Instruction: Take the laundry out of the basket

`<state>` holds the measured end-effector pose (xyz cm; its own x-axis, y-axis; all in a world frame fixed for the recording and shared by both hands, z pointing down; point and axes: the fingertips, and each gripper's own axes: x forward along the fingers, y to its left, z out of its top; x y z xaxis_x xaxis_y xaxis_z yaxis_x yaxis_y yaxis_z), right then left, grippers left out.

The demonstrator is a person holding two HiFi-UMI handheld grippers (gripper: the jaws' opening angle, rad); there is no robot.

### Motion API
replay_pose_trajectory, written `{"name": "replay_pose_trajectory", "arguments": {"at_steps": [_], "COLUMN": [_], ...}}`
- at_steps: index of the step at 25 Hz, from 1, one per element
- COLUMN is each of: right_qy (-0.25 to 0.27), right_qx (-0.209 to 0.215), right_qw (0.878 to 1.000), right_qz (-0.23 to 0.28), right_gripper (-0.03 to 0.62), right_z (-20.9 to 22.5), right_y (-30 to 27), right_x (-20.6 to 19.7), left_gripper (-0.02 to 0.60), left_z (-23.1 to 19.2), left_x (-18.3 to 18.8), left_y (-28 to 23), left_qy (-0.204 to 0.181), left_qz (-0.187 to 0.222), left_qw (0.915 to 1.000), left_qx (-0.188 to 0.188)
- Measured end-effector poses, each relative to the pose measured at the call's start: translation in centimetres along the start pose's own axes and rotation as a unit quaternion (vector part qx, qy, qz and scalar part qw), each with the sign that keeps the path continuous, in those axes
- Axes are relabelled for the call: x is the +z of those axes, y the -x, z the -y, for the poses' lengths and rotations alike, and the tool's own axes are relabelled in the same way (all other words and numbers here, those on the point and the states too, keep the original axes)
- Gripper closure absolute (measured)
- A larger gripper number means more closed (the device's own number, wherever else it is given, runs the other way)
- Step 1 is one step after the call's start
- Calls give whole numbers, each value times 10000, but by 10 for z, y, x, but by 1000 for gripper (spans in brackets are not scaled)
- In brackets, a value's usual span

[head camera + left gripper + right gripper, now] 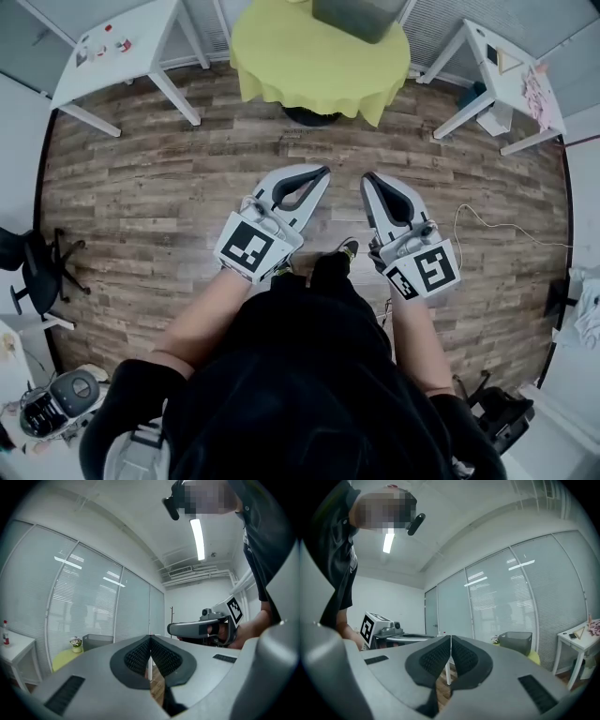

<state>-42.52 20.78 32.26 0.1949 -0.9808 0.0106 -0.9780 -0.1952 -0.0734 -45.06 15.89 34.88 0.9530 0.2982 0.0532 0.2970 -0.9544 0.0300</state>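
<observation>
A grey basket (361, 16) stands on the round table with a yellow-green cloth (319, 56) at the far end of the room; its inside is hidden from me. It also shows small in the left gripper view as the basket (97, 641) and in the right gripper view as the basket (515, 641). My left gripper (323, 172) and right gripper (368, 177) are held level over the wooden floor, well short of the table. Both are shut with nothing between the jaws. Each gripper view shows the tips meeting: left gripper (150, 637), right gripper (450, 636).
A white table (122, 47) stands at the far left and another white table (511, 70) at the far right. An office chair (37, 267) is at the left. A cable (487, 225) lies on the floor at the right. Glass walls with blinds back the room.
</observation>
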Motion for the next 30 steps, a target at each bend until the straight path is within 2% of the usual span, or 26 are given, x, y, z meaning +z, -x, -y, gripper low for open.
{"name": "replay_pose_trajectory", "arguments": {"at_steps": [5, 19, 30], "right_qy": [85, 81, 84], "right_qx": [55, 410, 633], "right_qw": [9999, 9991, 9979], "right_qz": [10, 32, 81], "right_gripper": [570, 571, 571], "right_z": [36, 140, 202], "right_y": [4, 18, 26], "right_x": [6, 15, 20], "left_gripper": [575, 575, 575], "left_z": [2, 16, 18], "left_x": [10, 19, 24], "left_y": [-39, -149, -210], "left_qy": [-2, -62, -121], "left_qz": [125, 77, -45], "left_qw": [9999, 10000, 9993], "left_qx": [-22, 0, 350]}}
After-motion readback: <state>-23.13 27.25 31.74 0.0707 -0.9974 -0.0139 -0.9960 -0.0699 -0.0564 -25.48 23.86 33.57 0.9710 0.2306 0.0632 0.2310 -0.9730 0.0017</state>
